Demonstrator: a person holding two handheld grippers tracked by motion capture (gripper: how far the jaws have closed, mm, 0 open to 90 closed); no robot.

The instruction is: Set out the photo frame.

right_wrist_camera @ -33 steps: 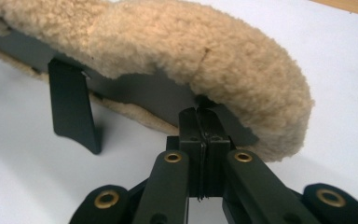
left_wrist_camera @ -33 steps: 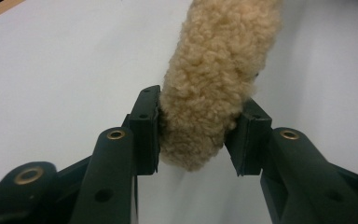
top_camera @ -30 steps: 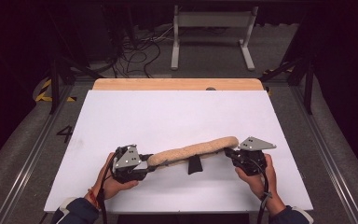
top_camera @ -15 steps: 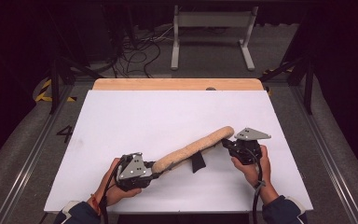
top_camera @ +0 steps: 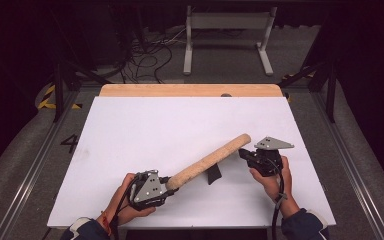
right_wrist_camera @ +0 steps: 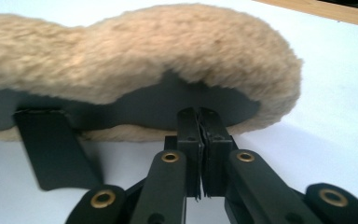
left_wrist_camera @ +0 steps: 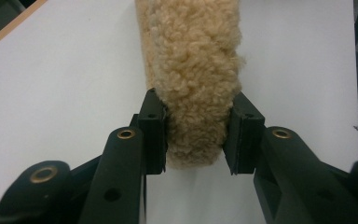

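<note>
A long tan fleece roll [top_camera: 207,161] lies slantwise over the white table [top_camera: 180,125], its near end to the left and its far end to the right. My left gripper [top_camera: 169,184] is shut on the near end; in the left gripper view the pads squeeze the fleece [left_wrist_camera: 191,70] from both sides, and the left gripper [left_wrist_camera: 196,140] points along the roll. My right gripper [top_camera: 242,154] is at the far end. There its jaws [right_wrist_camera: 199,116] are shut on the roll's black lining [right_wrist_camera: 135,109] under the fleece [right_wrist_camera: 144,60]. A black strap [right_wrist_camera: 56,149] hangs from the underside [top_camera: 213,175].
A wooden strip [top_camera: 190,90] borders the table's far edge. Beyond it, on the floor, are a white metal stand [top_camera: 227,30] and loose cables [top_camera: 145,50]. Metal rails run along both sides of the table.
The left hand has drawn its end of the roll toward the near edge, and the right end has moved farther away. The roll has swung from nearly level to a clear slant.
</note>
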